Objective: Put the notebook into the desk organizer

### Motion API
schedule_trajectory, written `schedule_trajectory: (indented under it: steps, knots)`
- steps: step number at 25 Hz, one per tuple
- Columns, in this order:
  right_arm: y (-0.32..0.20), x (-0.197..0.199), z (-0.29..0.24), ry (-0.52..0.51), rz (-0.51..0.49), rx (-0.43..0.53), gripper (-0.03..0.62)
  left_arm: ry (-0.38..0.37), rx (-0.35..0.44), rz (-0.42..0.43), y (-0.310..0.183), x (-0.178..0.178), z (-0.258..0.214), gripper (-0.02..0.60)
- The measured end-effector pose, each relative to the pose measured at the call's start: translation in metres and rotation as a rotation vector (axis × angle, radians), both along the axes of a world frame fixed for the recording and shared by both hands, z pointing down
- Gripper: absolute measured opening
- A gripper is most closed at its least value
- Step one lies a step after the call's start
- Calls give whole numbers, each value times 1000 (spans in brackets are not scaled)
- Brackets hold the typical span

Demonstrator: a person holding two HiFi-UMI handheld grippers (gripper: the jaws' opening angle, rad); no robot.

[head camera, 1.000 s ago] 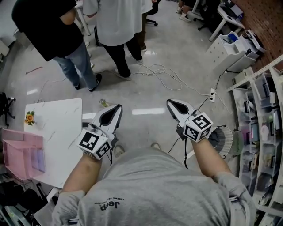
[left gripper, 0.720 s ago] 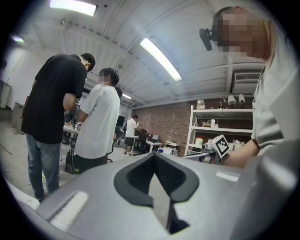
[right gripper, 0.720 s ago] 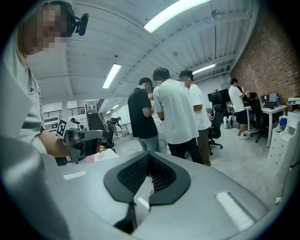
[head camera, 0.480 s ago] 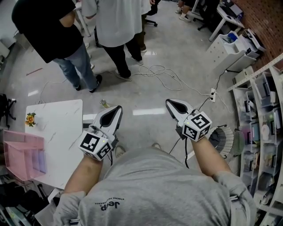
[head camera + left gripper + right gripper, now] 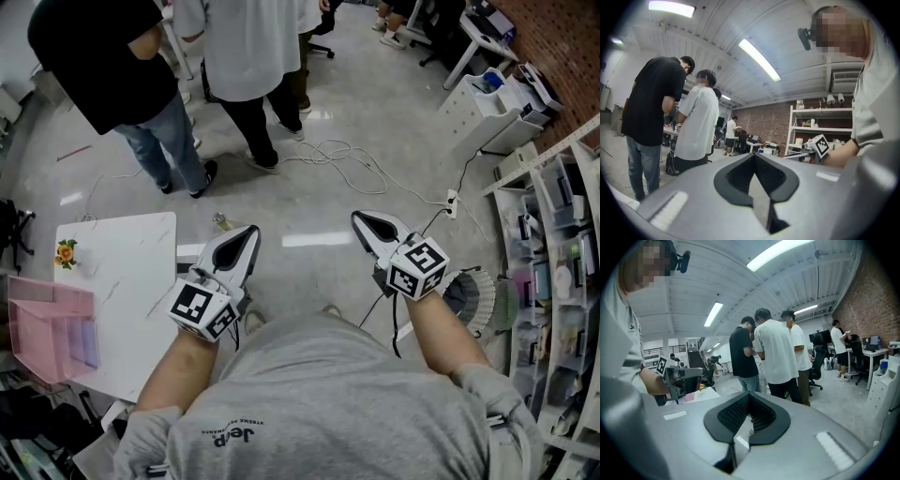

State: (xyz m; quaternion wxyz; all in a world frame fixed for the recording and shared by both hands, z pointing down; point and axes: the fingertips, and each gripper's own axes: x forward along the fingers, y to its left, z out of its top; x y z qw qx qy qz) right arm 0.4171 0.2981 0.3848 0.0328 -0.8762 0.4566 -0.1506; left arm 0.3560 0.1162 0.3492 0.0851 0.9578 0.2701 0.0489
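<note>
A pink desk organizer stands at the near left corner of a white table. A bluish flat item stands inside it; I cannot tell if it is the notebook. My left gripper is held over the floor just right of the table, jaws shut and empty. My right gripper is level with it further right, also shut with nothing in it. In the left gripper view the jaws meet, and so do those in the right gripper view.
Two people stand on the floor ahead, beyond the table. White cables trail across the floor. Shelving and a fan line the right side. A small yellow flower ornament sits on the table's far left.
</note>
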Motion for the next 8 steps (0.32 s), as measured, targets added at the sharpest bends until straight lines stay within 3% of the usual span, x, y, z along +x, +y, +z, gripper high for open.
schedule_trajectory:
  steps: [8]
  knots:
    - [1, 1, -1, 0, 2, -2, 1, 1, 0, 0, 0, -1, -2, 58]
